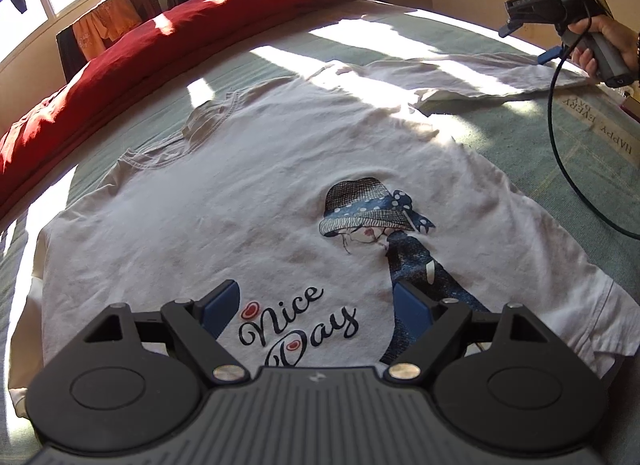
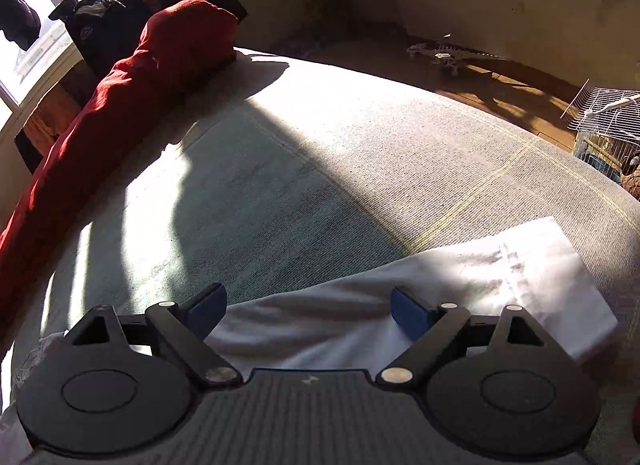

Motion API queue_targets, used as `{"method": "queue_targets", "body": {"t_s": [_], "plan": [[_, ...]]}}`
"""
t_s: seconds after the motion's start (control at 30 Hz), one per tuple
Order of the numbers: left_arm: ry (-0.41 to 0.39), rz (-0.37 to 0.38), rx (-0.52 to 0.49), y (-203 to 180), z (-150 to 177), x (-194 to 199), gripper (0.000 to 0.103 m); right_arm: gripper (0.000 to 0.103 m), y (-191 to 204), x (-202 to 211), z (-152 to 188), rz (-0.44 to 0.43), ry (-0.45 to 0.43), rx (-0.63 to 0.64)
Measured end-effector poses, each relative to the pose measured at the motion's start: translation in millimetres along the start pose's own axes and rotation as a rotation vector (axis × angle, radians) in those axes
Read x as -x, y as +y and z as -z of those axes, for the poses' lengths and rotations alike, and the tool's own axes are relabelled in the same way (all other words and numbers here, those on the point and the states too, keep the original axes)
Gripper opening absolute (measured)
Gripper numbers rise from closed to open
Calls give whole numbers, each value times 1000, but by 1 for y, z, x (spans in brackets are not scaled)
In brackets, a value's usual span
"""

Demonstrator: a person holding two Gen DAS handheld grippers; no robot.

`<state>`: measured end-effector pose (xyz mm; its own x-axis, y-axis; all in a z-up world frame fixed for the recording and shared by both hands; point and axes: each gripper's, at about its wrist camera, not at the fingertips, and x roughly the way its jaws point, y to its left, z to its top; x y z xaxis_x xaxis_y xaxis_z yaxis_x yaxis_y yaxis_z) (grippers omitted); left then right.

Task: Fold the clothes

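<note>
Two grippers are held above a white T-shirt (image 1: 248, 185) spread print-up across the middle of the left wrist frame, on a green bedcover (image 1: 580, 153). The left gripper (image 1: 316, 305), at lower centre, is kept with jaws spread and empty over the lettering, probably ready to take the hem. The right gripper (image 2: 304, 307), jaws likewise spread and holding nothing, is poised over a long sleeve (image 2: 500, 277) laid out at lower right, presumably so it can be folded inward.
</note>
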<state>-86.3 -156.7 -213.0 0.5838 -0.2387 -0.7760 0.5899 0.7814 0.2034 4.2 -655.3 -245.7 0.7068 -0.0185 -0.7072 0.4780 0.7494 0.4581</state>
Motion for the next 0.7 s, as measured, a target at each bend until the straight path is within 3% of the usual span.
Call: {"method": "queue_targets", "body": {"t_s": [0.07, 0.17, 0.23, 0.37, 0.53, 0.7], "plan": [[3, -2, 3, 0, -1, -1, 84, 92, -8, 8, -4, -16, -17, -36], [12, -1, -1, -3, -2, -4, 84, 94, -9, 4, 3, -104, 71, -16], [16, 2, -8, -6, -2, -6, 84, 94, -8, -5, 7, -108, 107, 21], [23, 2, -18, -10, -3, -11, 84, 94, -12, -17, 1, -95, 57, 22], [21, -2, -19, -11, -5, -15, 84, 94, -7, -19, -14, 14, -15, 16], [11, 7, -21, -15, -8, -17, 84, 97, 38, -9, 12, 186, -21, 242]]}}
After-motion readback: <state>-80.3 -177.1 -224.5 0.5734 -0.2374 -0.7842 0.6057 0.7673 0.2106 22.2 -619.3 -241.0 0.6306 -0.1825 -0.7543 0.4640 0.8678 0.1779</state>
